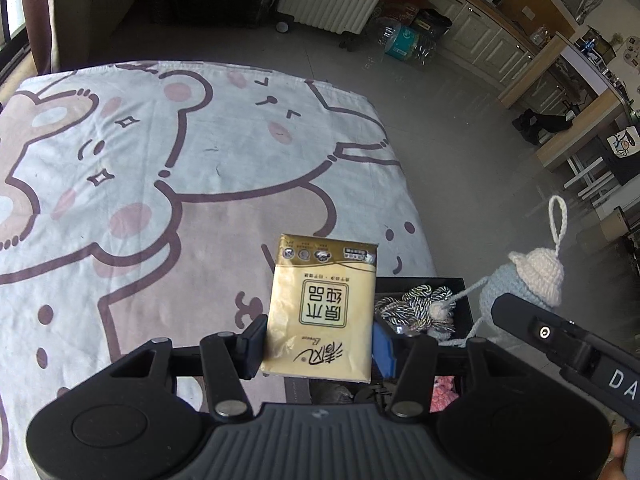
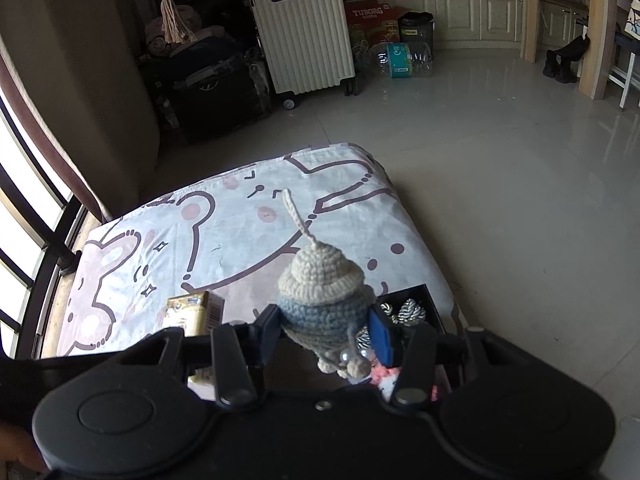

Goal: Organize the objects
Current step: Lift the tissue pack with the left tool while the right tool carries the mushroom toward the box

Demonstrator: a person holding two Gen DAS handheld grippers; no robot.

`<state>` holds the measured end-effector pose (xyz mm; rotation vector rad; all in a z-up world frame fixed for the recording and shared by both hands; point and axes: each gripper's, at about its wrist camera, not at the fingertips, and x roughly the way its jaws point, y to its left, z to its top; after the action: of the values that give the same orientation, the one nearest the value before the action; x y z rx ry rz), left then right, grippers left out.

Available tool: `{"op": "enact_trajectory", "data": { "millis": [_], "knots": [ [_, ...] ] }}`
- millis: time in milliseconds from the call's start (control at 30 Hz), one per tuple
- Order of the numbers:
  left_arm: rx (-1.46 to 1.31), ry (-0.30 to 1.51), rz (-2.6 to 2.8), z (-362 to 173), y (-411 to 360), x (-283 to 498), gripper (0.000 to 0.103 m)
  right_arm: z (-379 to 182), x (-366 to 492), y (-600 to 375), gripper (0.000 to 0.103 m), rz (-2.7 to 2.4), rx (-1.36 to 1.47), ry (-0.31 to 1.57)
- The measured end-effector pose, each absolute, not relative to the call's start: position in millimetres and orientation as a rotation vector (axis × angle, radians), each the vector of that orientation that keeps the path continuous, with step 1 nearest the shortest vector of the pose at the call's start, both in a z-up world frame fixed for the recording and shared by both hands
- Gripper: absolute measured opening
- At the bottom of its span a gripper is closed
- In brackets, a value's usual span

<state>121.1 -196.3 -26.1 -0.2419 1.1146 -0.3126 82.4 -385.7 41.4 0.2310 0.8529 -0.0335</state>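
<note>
- The left tongs are pinching a gold-yellow plastic pocket tissue pack by its lower sides, closed only to the pack's width; the pack is standing upright above the near right part of the bed.
- The right tongs are clamping a crocheted blue-grey doll with a cream knitted hat and hanging loop around its body, and are holding it up over the bed's near right corner.
- A black open storage box is sitting just beside the bed's right edge, and it is holding black-and-white twisted cord and something pink.
- The white bedsheet printed with pink cartoon bears and rabbits is lying bare across the left and the far side, leaving open room there.
- Beyond the bed's right and far edges, glossy grey floor tiles are stretching away.
- The tissue pack is showing large Chinese characters upside down, plus a small cursive word too fine to read.
- A red cardboard carton beside a white ribbed hard-shell suitcase is reading "TUBORG".
</note>
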Motion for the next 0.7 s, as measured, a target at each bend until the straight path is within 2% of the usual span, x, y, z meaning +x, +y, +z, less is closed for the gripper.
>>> {"op": "enact_trajectory", "data": {
  "millis": [700],
  "knots": [
    [-0.309, 1.186, -0.265, -70, -224, 132, 0.054, 18, 88, -400, 0.049, -0.043, 0.238, 0.908]
  ]
}}
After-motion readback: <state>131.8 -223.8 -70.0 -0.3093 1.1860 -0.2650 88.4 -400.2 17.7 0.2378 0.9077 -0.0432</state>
